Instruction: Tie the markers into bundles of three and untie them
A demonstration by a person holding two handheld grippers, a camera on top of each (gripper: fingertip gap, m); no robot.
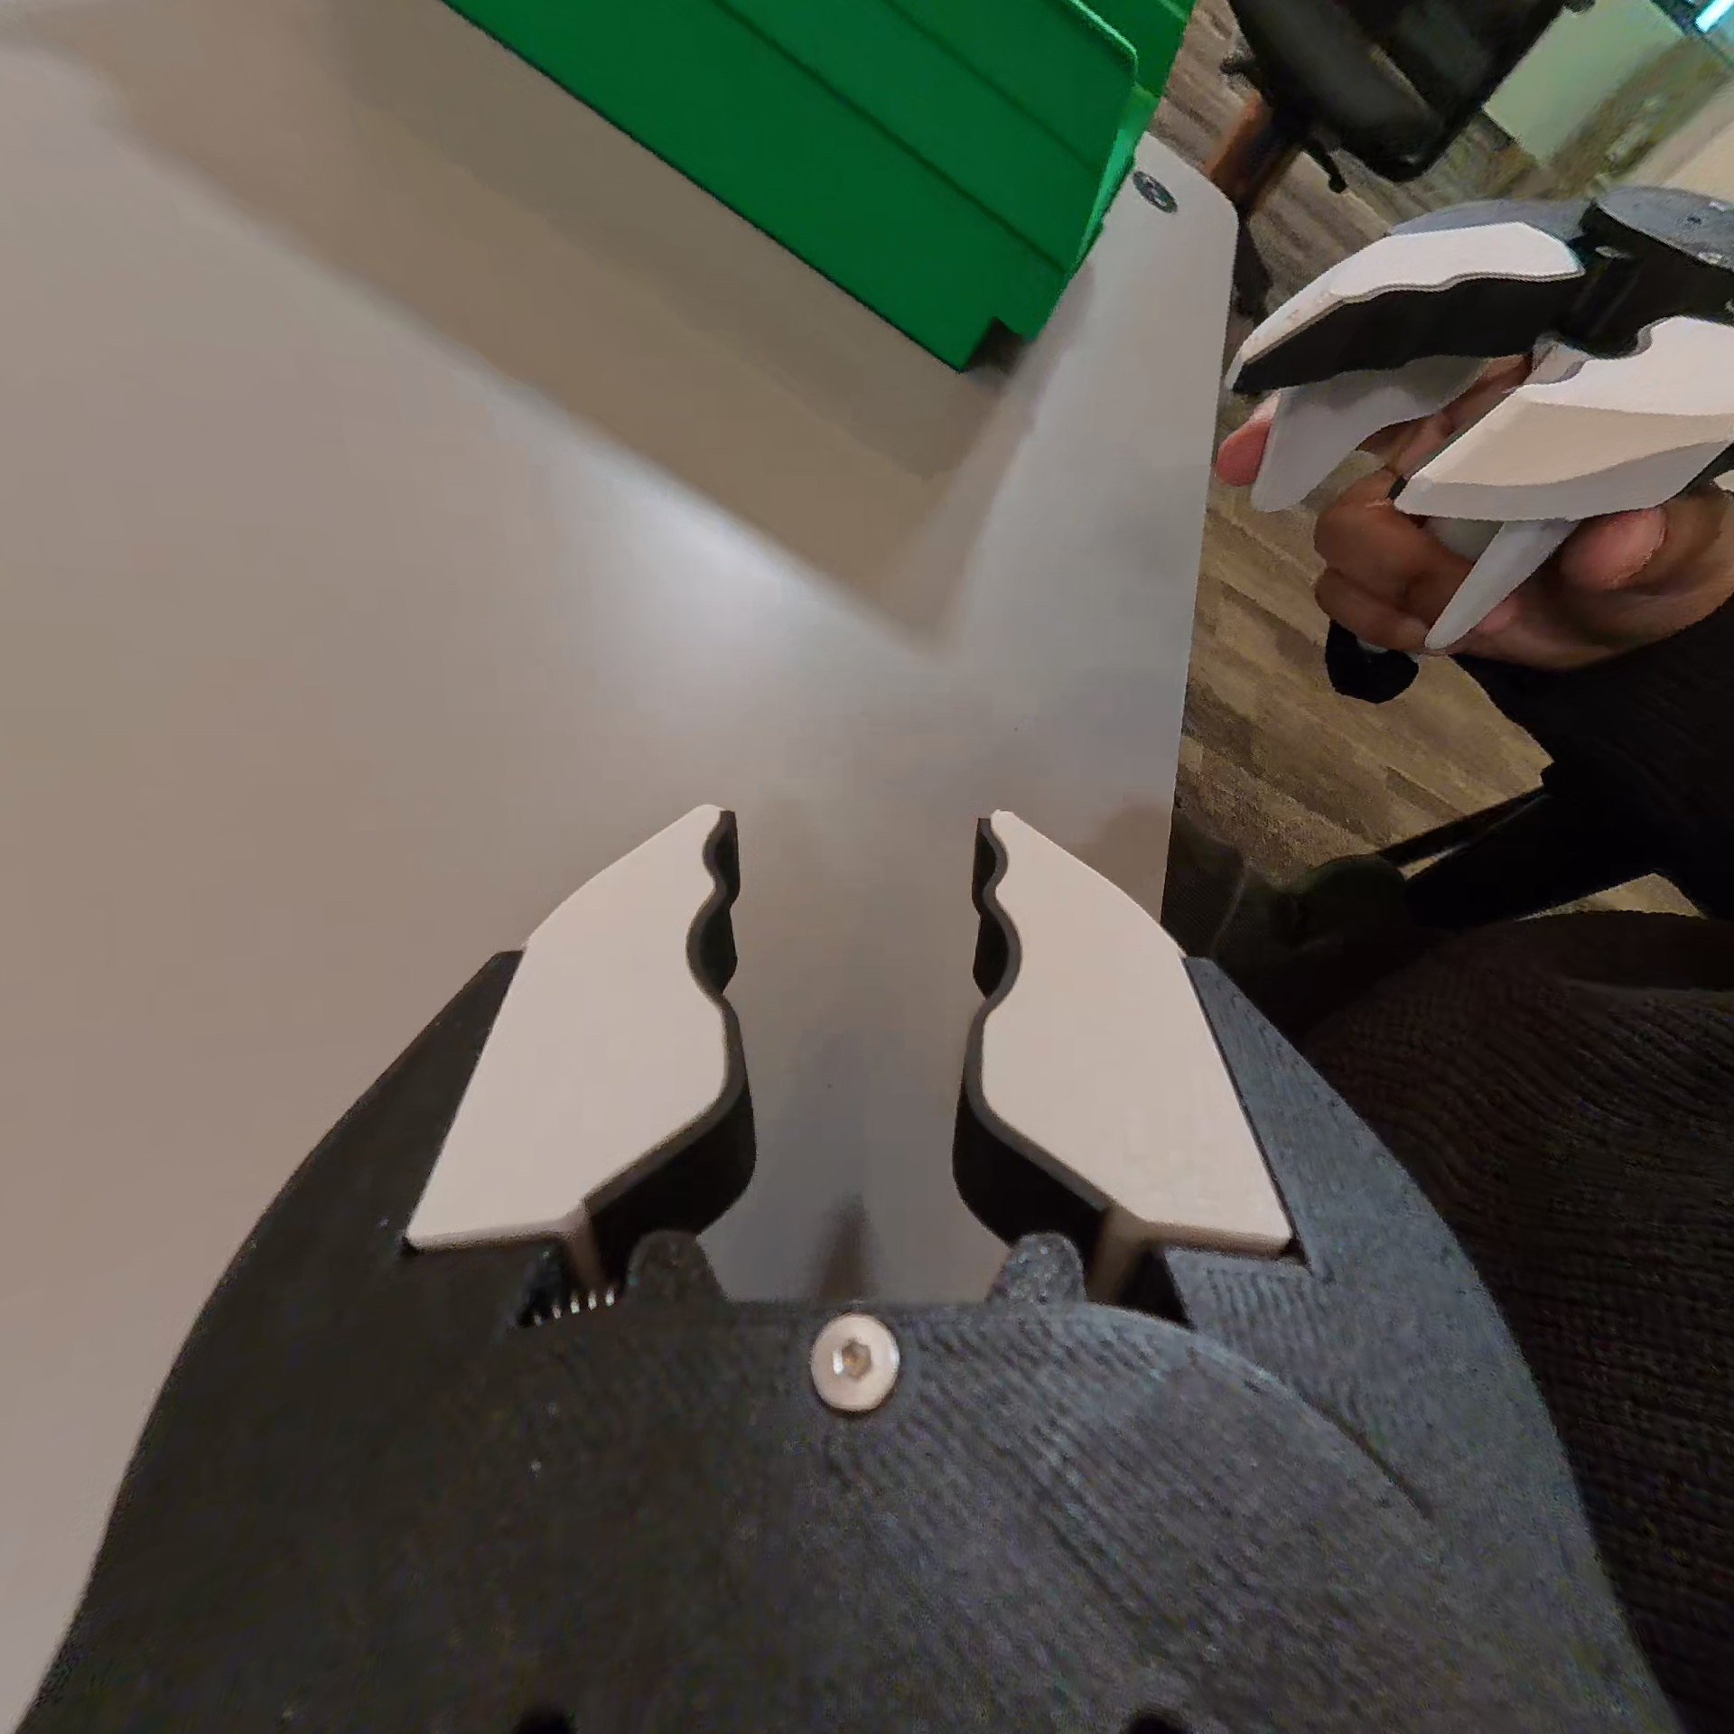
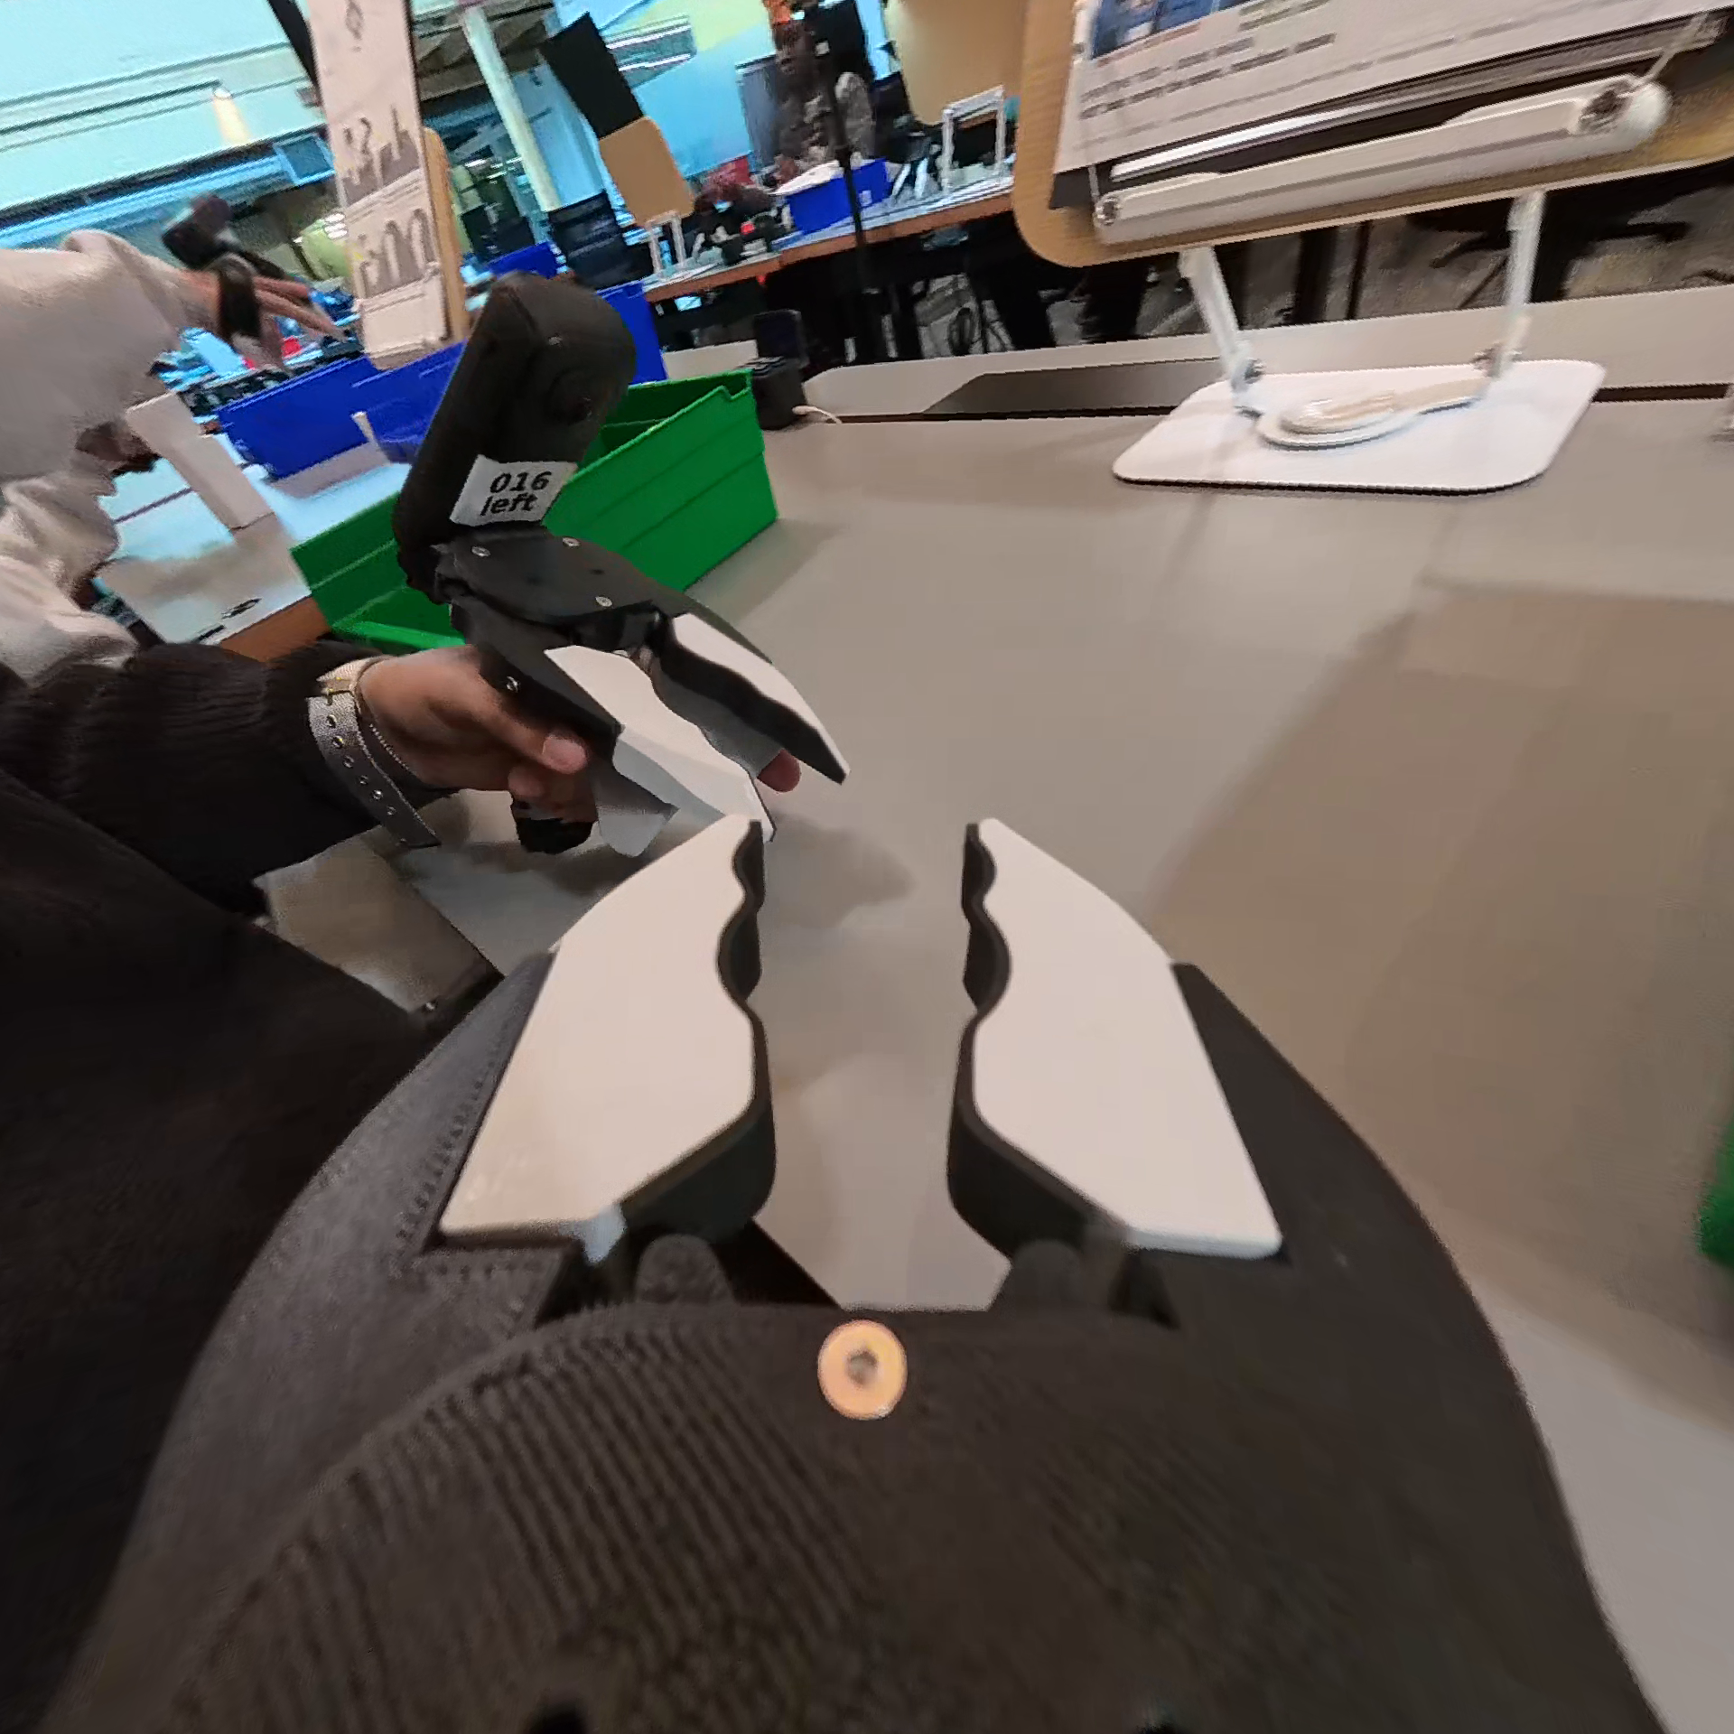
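Left tool (image 1: 856,826) and right tool (image 2: 861,830) both gape wide, empty, above the grey worktop (image 2: 1220,751), green bins (image 1: 844,141) beyond.

gripper (image 1: 856,826): black ribbed body | white fingers | silver screw | black knit sleeve (image 2: 159,741)

Two claws: the left claw (image 1: 856,826) and the right claw (image 2: 863,830), each with two white fingers. One grey desk (image 2: 1220,657). One green bin (image 2: 676,488). One white stand (image 2: 1361,432). Several blue bins (image 2: 319,413) behind.
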